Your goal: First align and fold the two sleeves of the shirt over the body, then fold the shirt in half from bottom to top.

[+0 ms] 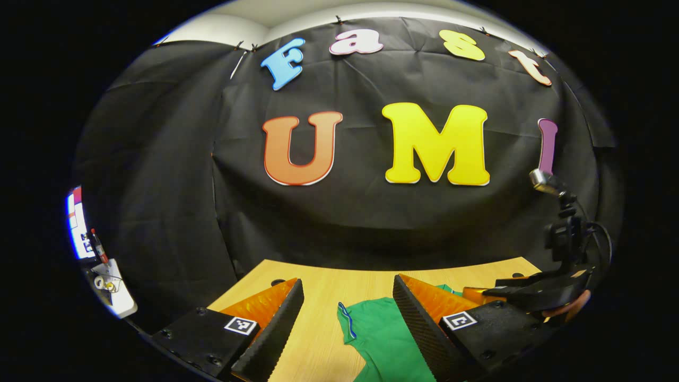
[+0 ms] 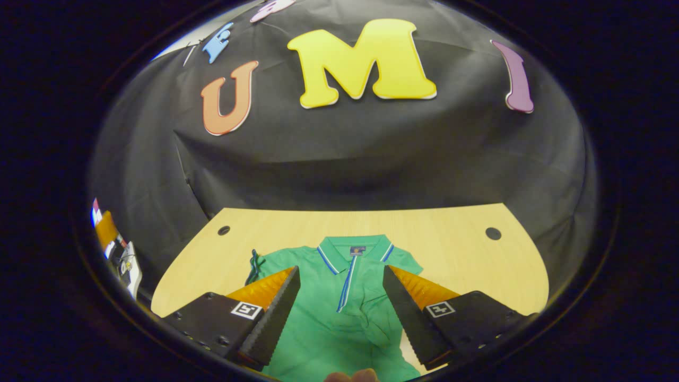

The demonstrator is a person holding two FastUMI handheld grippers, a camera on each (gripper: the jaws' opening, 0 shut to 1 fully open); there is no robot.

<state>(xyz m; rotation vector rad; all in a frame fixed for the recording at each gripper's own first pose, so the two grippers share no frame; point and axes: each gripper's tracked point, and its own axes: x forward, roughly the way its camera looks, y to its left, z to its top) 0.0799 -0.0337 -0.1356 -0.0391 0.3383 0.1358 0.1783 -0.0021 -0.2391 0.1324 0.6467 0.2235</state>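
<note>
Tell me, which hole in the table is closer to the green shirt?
The hole on the left in the right gripper view: the shirt has a sleeve near it; the other hole is farther off.

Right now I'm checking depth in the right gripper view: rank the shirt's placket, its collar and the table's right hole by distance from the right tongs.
1. Placket, between the right tongs.
2. Collar, just beyond.
3. Right hole, far right of the table.
</note>
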